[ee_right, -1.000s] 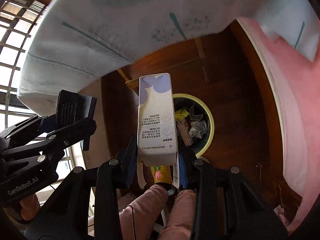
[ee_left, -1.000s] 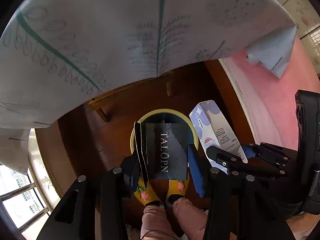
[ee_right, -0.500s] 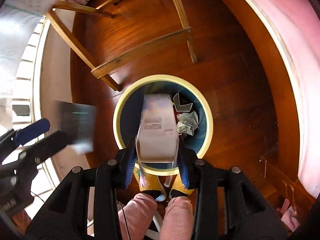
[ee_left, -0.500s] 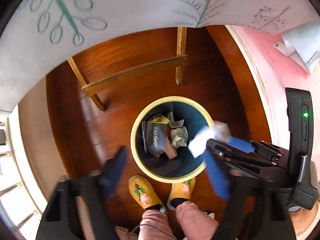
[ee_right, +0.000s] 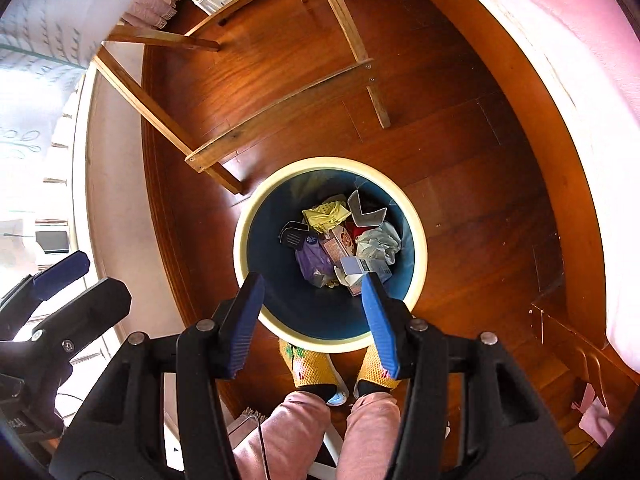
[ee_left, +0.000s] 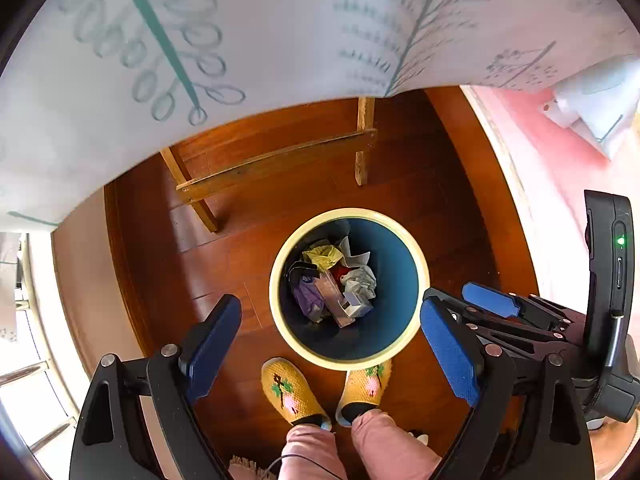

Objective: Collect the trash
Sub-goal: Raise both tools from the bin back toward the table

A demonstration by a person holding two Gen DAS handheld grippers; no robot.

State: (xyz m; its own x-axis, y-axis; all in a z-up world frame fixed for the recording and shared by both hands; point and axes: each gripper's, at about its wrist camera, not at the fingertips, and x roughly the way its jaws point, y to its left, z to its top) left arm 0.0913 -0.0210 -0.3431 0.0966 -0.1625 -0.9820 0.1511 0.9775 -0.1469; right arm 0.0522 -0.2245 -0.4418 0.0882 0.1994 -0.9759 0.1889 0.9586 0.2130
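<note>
A round bin with a cream rim [ee_left: 416, 248] and blue inside stands on the wooden floor, also in the right wrist view [ee_right: 418, 236]. Trash [ee_left: 332, 280] lies in it: a black box, a purple-and-white carton [ee_right: 312, 260], crumpled paper [ee_right: 378, 242], yellow wrapping. My left gripper [ee_left: 328, 328] is open and empty above the bin. My right gripper [ee_right: 312, 300] is open and empty above the bin too; it shows at the right of the left wrist view [ee_left: 488, 304].
A white tablecloth with green leaf print [ee_left: 280, 32] hangs over the top. Wooden table legs and a crossbar [ee_left: 276, 160] stand just behind the bin. The person's yellow slippers [ee_left: 292, 392] are right before the bin. A pink bed edge [ee_right: 592, 80] runs along the right.
One second ago the left gripper held a black box and the right held a carton. Both opened and both items dropped into the bin.
</note>
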